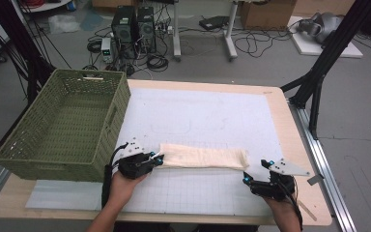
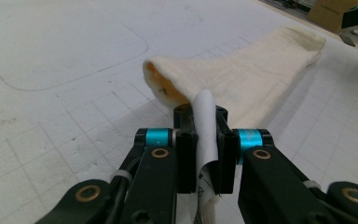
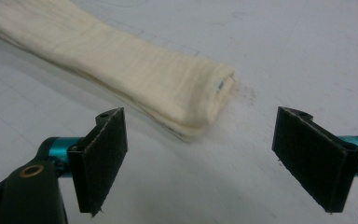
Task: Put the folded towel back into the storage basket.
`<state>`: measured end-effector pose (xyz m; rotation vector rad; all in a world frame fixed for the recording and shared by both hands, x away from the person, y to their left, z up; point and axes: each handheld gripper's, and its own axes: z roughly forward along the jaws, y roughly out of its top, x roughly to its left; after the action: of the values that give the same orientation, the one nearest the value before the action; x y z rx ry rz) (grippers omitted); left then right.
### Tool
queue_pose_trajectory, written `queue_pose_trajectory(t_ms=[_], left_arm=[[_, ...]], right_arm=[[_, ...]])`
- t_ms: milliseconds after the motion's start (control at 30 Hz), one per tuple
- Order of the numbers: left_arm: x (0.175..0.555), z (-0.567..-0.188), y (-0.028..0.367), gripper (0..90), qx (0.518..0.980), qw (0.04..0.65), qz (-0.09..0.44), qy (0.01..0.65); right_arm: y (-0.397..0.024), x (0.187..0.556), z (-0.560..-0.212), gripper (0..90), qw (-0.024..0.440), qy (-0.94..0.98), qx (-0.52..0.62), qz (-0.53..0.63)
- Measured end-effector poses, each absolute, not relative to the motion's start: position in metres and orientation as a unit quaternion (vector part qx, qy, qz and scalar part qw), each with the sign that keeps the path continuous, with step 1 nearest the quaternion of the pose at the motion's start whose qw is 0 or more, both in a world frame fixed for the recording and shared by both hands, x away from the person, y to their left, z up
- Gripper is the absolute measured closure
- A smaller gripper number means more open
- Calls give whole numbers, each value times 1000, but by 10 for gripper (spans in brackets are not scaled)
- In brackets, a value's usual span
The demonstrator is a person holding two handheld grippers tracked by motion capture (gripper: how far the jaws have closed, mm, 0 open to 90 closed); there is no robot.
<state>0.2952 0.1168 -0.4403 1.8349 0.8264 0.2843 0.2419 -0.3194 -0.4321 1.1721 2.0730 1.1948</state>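
Observation:
A folded cream cloth (image 1: 203, 156) lies as a long strip across the white gridded mat (image 1: 198, 116). My left gripper (image 1: 157, 159) is shut on the cloth's left end; in the left gripper view its jaws pinch a white tag and cloth edge (image 2: 205, 121), and the cloth (image 2: 247, 74) runs away from them. My right gripper (image 1: 246, 180) stands open just off the strip's right end, a little nearer the table's front edge. In the right gripper view the folded end (image 3: 200, 102) lies ahead of the wide-apart pads (image 3: 105, 154), with nothing between them.
A green woven basket (image 1: 111, 111) stands empty at the table's left, close to my left gripper. The wooden table edge (image 1: 299, 145) runs along the right. Computers, cables and boxes sit on the floor behind.

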Motion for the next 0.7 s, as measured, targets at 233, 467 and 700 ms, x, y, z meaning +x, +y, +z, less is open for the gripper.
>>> queue_pose_trajectory(t_ms=[233, 467, 700], left_arm=[[293, -438, 121, 823, 763, 533, 125, 345], [294, -439, 124, 822, 762, 531, 126, 348], [294, -439, 123, 822, 765, 527, 128, 347]], right_arm=[[-302, 266, -435, 170, 207, 779, 417, 421], [-304, 269, -448, 303, 201, 775, 432, 415], [-305, 272, -449, 350, 196, 756, 455, 427]])
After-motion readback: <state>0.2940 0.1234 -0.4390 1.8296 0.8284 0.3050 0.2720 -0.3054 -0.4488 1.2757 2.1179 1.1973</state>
